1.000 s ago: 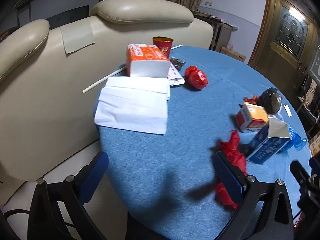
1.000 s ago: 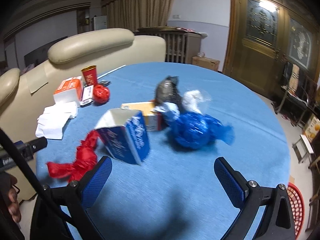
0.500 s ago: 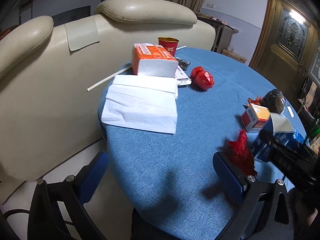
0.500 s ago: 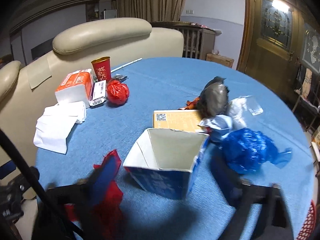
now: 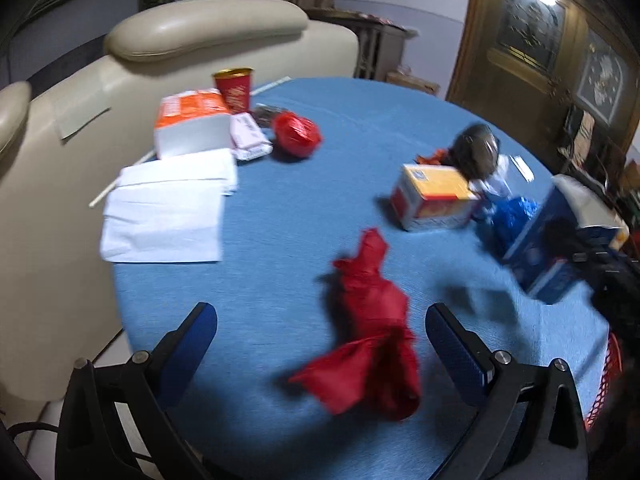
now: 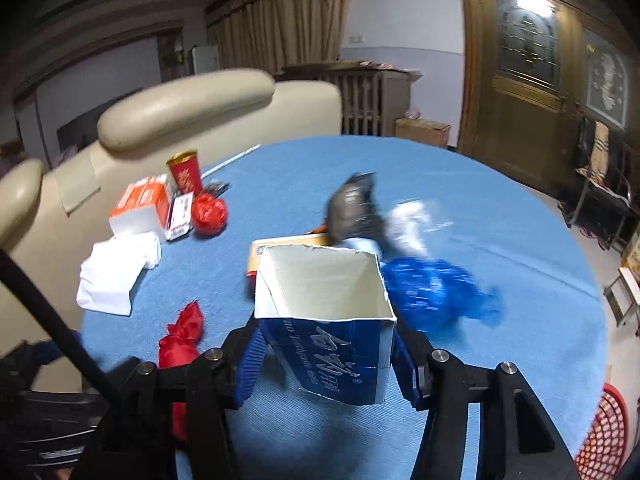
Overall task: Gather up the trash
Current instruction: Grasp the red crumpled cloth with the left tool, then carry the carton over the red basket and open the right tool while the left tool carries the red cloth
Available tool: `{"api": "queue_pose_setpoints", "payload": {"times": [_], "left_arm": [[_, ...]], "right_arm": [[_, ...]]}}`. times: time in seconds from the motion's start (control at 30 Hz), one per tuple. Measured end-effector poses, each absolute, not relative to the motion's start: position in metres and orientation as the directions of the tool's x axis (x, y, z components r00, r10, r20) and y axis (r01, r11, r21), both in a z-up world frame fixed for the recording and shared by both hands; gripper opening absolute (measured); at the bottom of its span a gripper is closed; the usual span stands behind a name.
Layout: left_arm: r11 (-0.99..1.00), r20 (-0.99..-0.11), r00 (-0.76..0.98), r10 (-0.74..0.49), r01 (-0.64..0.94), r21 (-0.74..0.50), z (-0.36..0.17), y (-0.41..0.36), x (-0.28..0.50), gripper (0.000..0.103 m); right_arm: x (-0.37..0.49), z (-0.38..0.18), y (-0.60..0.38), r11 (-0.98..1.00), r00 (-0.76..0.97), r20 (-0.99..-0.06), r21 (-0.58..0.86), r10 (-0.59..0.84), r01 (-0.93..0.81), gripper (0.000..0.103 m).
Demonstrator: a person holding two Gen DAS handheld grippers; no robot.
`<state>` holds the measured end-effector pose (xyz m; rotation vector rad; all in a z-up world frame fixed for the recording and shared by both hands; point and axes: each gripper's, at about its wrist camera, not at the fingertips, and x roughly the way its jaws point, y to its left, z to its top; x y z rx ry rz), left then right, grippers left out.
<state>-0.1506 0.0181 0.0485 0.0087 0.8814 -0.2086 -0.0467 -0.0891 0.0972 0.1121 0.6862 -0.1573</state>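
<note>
Blue carton (image 6: 326,320), open-topped and empty, between the right gripper (image 6: 328,364) jaws, which are closing on its lower side walls; whether the pads already press, cannot tell. Probably light, thin-walled and easily crushed, so best taken low on the sides, gently. Just beside: blue plastic bag (image 6: 434,294), orange box (image 5: 434,196), red wrapper (image 5: 372,320) on the blue surface (image 5: 280,240). Left gripper (image 5: 320,340) jaws wide and empty, framing the red wrapper. Seen only from the right wrist: carton's white inside. Seen only from the left wrist: front of the orange box.
</note>
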Motion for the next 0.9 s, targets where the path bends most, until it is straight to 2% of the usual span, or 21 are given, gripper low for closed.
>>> {"api": "queue_pose_setpoints", "payload": {"times": [0.2, 0.27, 0.3, 0.33, 0.4, 0.6, 0.9], "left_arm": [[0.975, -0.8, 0.582, -0.145, 0.221, -0.017, 0.029, -0.01, -0.14, 0.103], [0.971, -0.81, 0.568, -0.144, 0.239, -0.005, 0.024, -0.015, -0.137, 0.087], [0.967, -0.82, 0.552, -0.151, 0.253, -0.008, 0.02, -0.016, -0.135, 0.058], [0.964, -0.835, 0.525, -0.166, 0.267, -0.023, 0.016, -0.017, -0.133, 0.043], [0.96, -0.826, 0.536, -0.176, 0.28, -0.023, 0.016, -0.019, -0.134, 0.036], [0.943, -0.791, 0.567, -0.229, 0.332, -0.035, 0.039, -0.034, -0.147, 0.034], [0.859, -0.72, 0.567, -0.399, 0.506, -0.077, 0.091, -0.101, -0.177, 0.034]], "right_arm": [[-0.085, 0.109, -0.122, 0.966, 0.778, -0.613, 0.091, -0.138, 0.243, 0.059], [-0.095, 0.109, -0.132, 0.958, 0.777, -0.611, 0.107, -0.147, 0.266, 0.059], [-0.099, 0.109, -0.136, 0.954, 0.777, -0.611, 0.114, -0.153, 0.277, 0.059], [-0.103, 0.109, -0.14, 0.951, 0.776, -0.611, 0.118, -0.156, 0.284, 0.059], [-0.109, 0.108, -0.147, 0.945, 0.772, -0.613, 0.124, -0.167, 0.302, 0.059], [-0.129, 0.108, -0.17, 0.922, 0.769, -0.607, 0.149, -0.202, 0.359, 0.059], [-0.18, 0.11, -0.222, 0.849, 0.743, -0.594, 0.18, -0.309, 0.496, 0.059]]}}
